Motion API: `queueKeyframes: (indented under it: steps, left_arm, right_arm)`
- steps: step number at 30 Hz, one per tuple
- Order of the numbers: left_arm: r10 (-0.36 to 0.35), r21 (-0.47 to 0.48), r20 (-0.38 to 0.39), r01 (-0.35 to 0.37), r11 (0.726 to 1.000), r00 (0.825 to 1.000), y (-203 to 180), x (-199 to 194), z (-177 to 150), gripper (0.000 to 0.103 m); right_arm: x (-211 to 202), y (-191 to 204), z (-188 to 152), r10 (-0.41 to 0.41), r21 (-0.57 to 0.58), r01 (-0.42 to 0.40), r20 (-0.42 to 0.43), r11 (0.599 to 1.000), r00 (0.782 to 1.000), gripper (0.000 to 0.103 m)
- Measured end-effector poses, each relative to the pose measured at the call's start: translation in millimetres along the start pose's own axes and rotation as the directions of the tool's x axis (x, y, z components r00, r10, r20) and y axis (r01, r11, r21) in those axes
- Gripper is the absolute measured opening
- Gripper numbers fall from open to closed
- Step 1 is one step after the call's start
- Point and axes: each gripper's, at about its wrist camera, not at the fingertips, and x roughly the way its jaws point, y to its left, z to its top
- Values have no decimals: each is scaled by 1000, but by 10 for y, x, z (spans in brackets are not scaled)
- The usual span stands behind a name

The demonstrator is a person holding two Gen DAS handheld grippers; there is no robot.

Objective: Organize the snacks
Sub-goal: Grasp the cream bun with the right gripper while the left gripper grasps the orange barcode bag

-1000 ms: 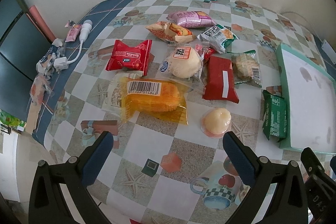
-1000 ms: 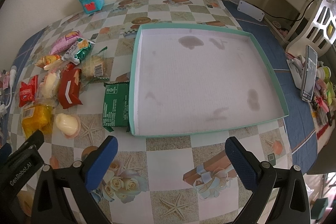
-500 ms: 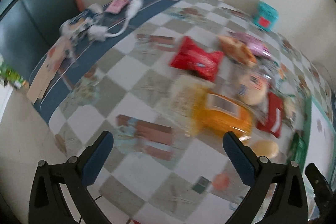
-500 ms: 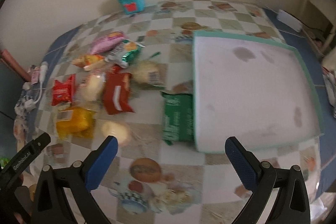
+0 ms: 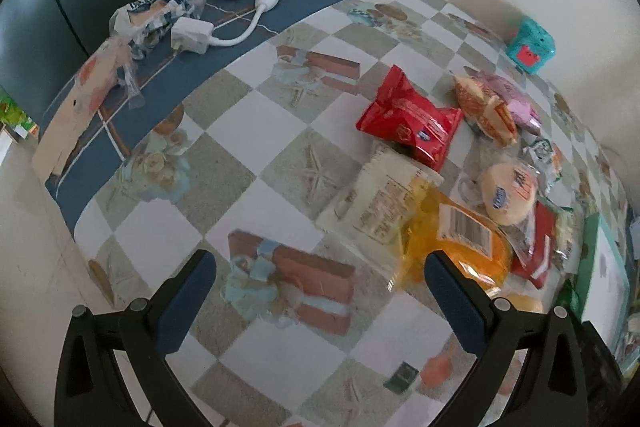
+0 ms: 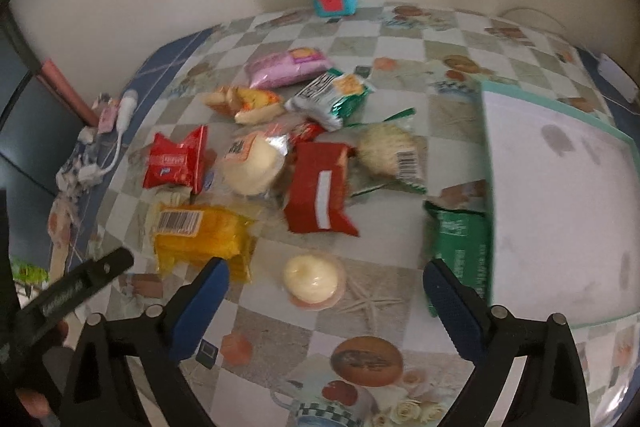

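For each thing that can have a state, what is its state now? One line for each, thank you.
left gripper: open, holding nothing
right gripper: open, holding nothing
tray: empty, no snack inside
green packet: lying against the tray's outer wall
round pale snack: on the table, in line with the right gripper's gap
yellow packet: flat, barcode up

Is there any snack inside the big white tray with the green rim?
No, the big white tray with the green rim holds only stains, and the dark green snack packet lies outside against its edge.

Dim, slightly blurred, fisheye-warped edges
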Motion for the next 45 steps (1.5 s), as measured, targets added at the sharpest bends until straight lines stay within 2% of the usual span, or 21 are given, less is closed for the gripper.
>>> queueKeyframes:
  steps: [3,10,18,22,25,29,34,37,41,45]
  left_arm:
    - [18,30,1,-18,999,1000,-26,37,55,103]
    - [-26,66,-51,29,997,998,-238,115,50,103]
    - [-35,91,-70,42,995,997,-486,97,34,103]
    - [-66,58,-107,72,996,992,-560,73,33,103]
    - [-89,-19,-140,87,996,986,-600,96,47,103]
    - [-107,-98,-137,94,991,985,-671,98,90,103]
    - [-30,-136,-122,14,991,992,-835,184,189,103]
    - [29,-152,-134,-49,987,991,-873,297,223,103]
    - [65,-146,-155,-88,985,986,-885,369,181,103]
    - [66,-140,-161,-89,986,985,-813,356,107,103]
  right_arm:
    - [80,24,-3,4,-7,-4,-22,1000,1000,93]
    - [286,86,7,15,-26,-17,-70,1000,997,81]
    - [471,41,-38,22,-15,-24,-131,1000,991,54]
    - [501,11,-54,34,-8,-35,-138,999,990,40]
    - [498,14,-54,23,-17,-25,-135,1000,991,39]
    - [484,-39,-52,36,-7,-38,-147,999,988,39]
    - [443,-111,-47,30,0,-31,-148,1000,989,38]
    - [436,-164,-41,28,3,-28,-149,1000,988,38]
    - [440,-232,-24,29,7,-28,-155,1000,987,38]
    - [431,-302,-5,30,21,-27,-161,999,987,38]
